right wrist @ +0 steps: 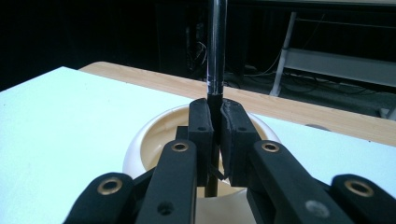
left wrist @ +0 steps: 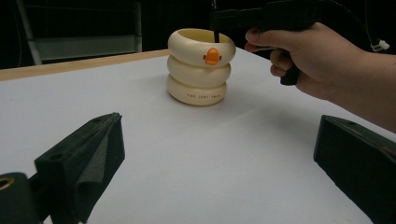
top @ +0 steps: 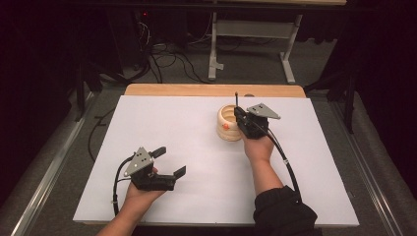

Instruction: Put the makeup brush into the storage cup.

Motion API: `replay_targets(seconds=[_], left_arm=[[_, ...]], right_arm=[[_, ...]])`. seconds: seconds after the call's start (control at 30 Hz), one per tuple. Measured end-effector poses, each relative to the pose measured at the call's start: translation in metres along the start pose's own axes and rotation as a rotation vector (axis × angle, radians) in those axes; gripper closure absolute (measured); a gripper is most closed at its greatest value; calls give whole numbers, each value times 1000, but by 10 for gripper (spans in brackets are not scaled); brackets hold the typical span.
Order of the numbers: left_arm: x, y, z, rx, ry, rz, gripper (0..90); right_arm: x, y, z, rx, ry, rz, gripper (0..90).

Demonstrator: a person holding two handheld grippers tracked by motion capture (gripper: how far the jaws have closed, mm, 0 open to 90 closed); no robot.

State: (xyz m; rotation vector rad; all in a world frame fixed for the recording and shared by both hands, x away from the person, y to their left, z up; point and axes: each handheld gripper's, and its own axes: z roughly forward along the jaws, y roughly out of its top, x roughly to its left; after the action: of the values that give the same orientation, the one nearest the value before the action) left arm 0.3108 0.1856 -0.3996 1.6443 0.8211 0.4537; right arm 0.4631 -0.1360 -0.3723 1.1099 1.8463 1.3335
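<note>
Our right gripper (right wrist: pixel 214 135) clamps a pen (right wrist: pixel 216 56) over the holder (left wrist: pixel 200 67); left gripper (left wrist: pixel 210 177) gapes empty. Tilting may tip it.

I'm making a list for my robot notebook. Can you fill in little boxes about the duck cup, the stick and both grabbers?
Duck cup: cream, three stacked rings, orange beak, upright on the white table
Stick: thin, dark, upright, lower end inside the cup
Right gripper: above the cup, jaws shut on the stick
Left gripper: near the table's front left, jaws wide apart, holding nothing
Behind the table: cables on the floor, a metal frame
</note>
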Motion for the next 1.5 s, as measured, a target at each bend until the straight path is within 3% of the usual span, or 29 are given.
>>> replay_targets(seconds=[0.23,0.37,0.93,1.5], left_arm=[[0,0,0,0,0,1,27],[0,0,0,-1,0,1,27],[0,0,0,7,3,7,27],[0,-1,3,21,1,17,27]], right_arm=[[0,-2,0,10,-9,2,849],[-1,1,-3,1,-3,5,733],[1,6,-23,4,36,-13,587],[-2,-19,-42,31,57,-1,485]])
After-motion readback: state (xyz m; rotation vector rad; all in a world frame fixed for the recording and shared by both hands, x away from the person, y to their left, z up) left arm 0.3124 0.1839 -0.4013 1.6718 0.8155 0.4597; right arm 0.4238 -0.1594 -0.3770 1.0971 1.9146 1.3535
